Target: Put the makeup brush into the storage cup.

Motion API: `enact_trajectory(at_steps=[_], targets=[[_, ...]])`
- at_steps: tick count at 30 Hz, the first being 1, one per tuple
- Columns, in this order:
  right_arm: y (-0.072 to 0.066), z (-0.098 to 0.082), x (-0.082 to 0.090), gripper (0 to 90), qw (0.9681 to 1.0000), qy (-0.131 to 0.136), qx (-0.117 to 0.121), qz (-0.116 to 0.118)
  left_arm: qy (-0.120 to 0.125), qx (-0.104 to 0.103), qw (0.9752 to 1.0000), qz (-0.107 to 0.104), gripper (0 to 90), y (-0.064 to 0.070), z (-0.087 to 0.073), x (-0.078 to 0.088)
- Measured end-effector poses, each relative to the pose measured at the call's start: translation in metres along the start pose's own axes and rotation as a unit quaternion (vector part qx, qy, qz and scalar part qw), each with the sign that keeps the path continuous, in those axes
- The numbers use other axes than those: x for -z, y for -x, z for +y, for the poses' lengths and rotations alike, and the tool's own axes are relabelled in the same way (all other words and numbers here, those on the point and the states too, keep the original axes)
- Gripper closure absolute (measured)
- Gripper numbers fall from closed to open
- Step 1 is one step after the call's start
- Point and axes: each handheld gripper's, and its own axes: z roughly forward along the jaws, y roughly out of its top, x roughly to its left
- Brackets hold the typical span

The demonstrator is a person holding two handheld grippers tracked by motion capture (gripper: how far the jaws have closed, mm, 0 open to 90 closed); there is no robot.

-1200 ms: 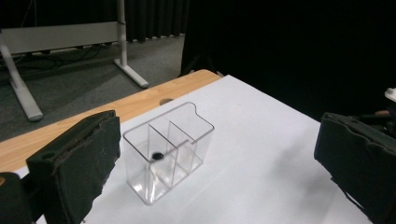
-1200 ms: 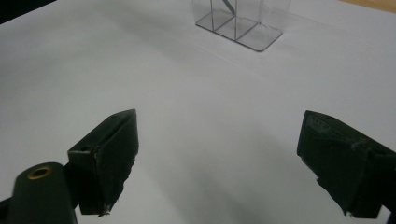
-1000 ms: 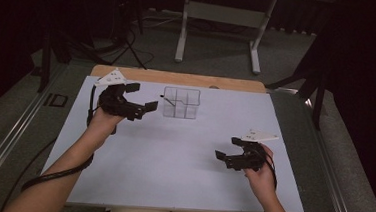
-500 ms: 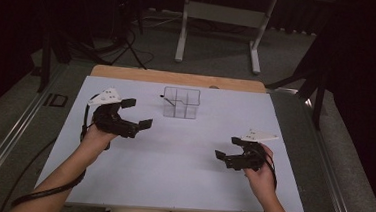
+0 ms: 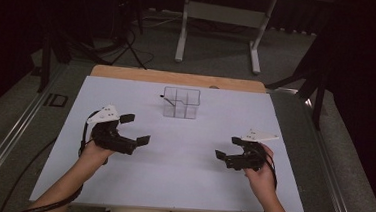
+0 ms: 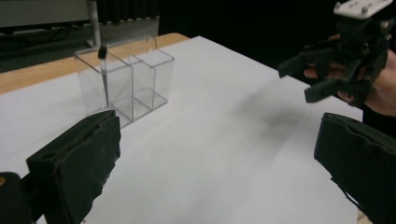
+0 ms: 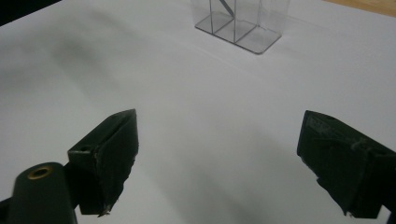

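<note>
Jaws on both grippers are spread wide with nothing between them, so neither one is holding anything. Using the clear divided box [image 5: 180, 103] as the landmark: it sits toward the far middle of the white counter [image 5: 185, 186], upright, with see-through walls splitting it into compartments. A thin dark-tipped stick [image 6: 103, 74] stands leaning inside one of the end compartments, though honestly I can't tell what it is, maybe a pen or a stylus. The left gripper [image 5: 135, 129] is nearer than the box and off to its left side, well apart from it, held in the person's left hand [image 5: 95, 152] just over the counter. The right gripper [image 5: 225, 147] is nearer than the box too, off to its right and also well apart. In the left gripper view you can see the right gripper across the counter, its jaws parted there as well.
</note>
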Motion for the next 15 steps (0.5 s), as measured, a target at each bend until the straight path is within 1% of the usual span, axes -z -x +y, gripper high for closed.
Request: enact_trajectory(at_steps=[4,6,7,8,13,15], targets=[[0.000,0.000,0.000,12.7,1.0000,-0.001,0.001,-0.001,-0.003,0.005,1.0000,-0.001,1.4,0.001,-0.007,-0.001],[0.000,0.000,0.000,12.7,1.0000,0.000,0.000,0.001,-0.004,-0.004,1.0000,0.000,1.3,0.003,-0.011,-0.001],[0.000,0.000,0.001,12.8,1.0000,0.001,0.001,0.001,-0.008,-0.007,0.9999,0.001,1.4,0.005,-0.015,-0.002],[0.000,0.000,0.001,12.8,1.0000,0.001,0.001,0.001,-0.008,-0.007,0.9999,0.001,1.3,0.005,-0.015,-0.002],[0.000,0.000,0.001,12.8,1.0000,0.002,0.000,0.000,-0.019,0.001,0.9998,-0.004,1.4,0.006,-0.029,-0.005],[0.000,0.000,0.001,12.8,1.0000,0.002,0.000,-0.001,-0.024,0.000,0.9997,-0.004,1.4,0.006,-0.035,-0.006]])
